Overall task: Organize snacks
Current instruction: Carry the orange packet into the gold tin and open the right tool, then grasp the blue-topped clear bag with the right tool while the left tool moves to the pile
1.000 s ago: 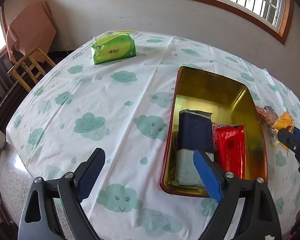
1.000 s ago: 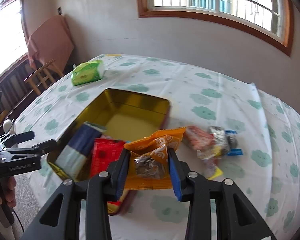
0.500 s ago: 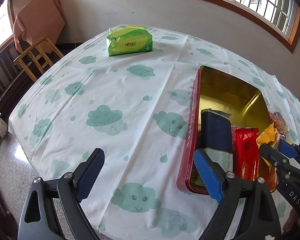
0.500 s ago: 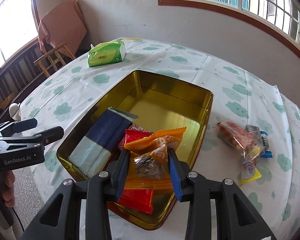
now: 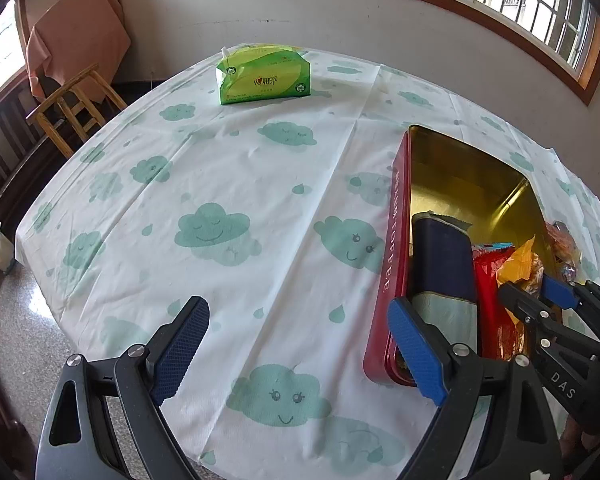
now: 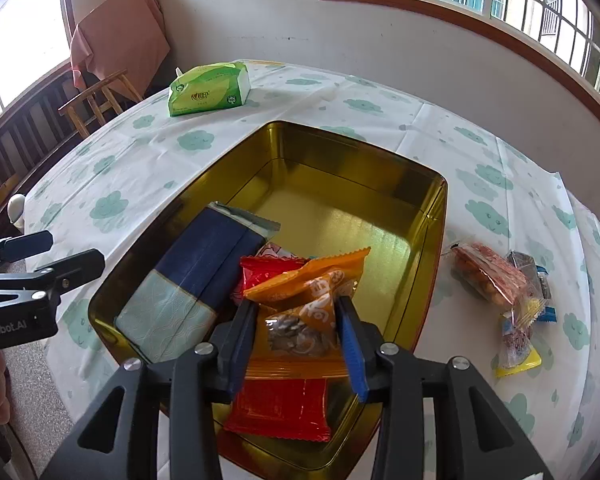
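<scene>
A gold-lined red tin [image 6: 440, 216] lies on the cloud-print tablecloth. Inside it are a long dark blue and pale packet [image 6: 204, 264] and a red packet [image 6: 280, 408]. My right gripper [image 6: 296, 312] is low over the tin's near end. An orange snack packet [image 6: 312, 280] sits between its pads, resting on the red packet. Its jaws are opening, and the pads still touch the packet's sides. My left gripper [image 5: 296, 312] stands wide open and holds nothing. It hangs over the tablecloth just left of the tin's red wall [image 5: 396, 240].
Several loose wrapped snacks [image 6: 496, 280] lie on the cloth right of the tin. A green tissue pack [image 5: 264, 76] stands at the table's far side. A wooden chair [image 5: 72, 108] with an orange cloth is beyond the table's left edge.
My right gripper has carried the orange packet from above the tablecloth to low over the tin's near end, and its jaws have widened slightly. The left gripper has shifted a little to the tin's left.
</scene>
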Demonstrator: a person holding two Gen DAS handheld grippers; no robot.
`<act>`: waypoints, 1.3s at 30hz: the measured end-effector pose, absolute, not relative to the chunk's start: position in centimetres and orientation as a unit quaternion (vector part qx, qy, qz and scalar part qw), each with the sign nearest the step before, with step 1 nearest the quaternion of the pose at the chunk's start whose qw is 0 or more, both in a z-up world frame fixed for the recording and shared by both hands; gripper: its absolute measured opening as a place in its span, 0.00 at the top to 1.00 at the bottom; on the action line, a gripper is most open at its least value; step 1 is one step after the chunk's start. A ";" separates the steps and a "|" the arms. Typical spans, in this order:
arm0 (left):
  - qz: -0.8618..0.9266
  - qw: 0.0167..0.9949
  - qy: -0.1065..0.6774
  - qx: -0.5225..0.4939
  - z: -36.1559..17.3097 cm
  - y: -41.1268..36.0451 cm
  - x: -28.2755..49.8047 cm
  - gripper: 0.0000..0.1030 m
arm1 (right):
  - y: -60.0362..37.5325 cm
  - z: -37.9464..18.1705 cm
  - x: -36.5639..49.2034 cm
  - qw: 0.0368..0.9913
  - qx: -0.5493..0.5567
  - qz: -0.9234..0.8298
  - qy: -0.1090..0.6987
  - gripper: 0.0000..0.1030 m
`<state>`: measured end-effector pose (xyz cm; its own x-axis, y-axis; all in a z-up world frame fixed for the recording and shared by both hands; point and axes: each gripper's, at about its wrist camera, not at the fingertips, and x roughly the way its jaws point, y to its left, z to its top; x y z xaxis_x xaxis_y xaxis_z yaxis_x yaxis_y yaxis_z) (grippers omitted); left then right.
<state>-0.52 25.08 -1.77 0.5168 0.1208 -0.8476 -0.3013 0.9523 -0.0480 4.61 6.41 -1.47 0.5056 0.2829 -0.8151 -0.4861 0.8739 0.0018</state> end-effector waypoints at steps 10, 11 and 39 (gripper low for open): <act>0.119 0.865 0.479 -0.091 -1.9 24.7 -0.5 0.14 | 6.4 -1.5 4.6 0.860 -0.110 0.225 0.444 0.58; 0.118 0.865 0.479 -0.091 -1.9 24.6 -0.5 0.14 | 6.3 -1.5 4.6 0.860 -0.108 0.225 0.445 0.58; 0.107 0.881 0.458 -0.048 1.5 20.7 0.3 0.14 | -3.6 2.9 4.7 0.895 -0.050 0.202 0.395 0.41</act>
<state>0.35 20.66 1.48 0.5572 0.1442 -0.8177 -0.2330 0.9724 0.0127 4.73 -3.60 2.87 0.6068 0.3216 -0.7269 -0.4001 0.9138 0.0702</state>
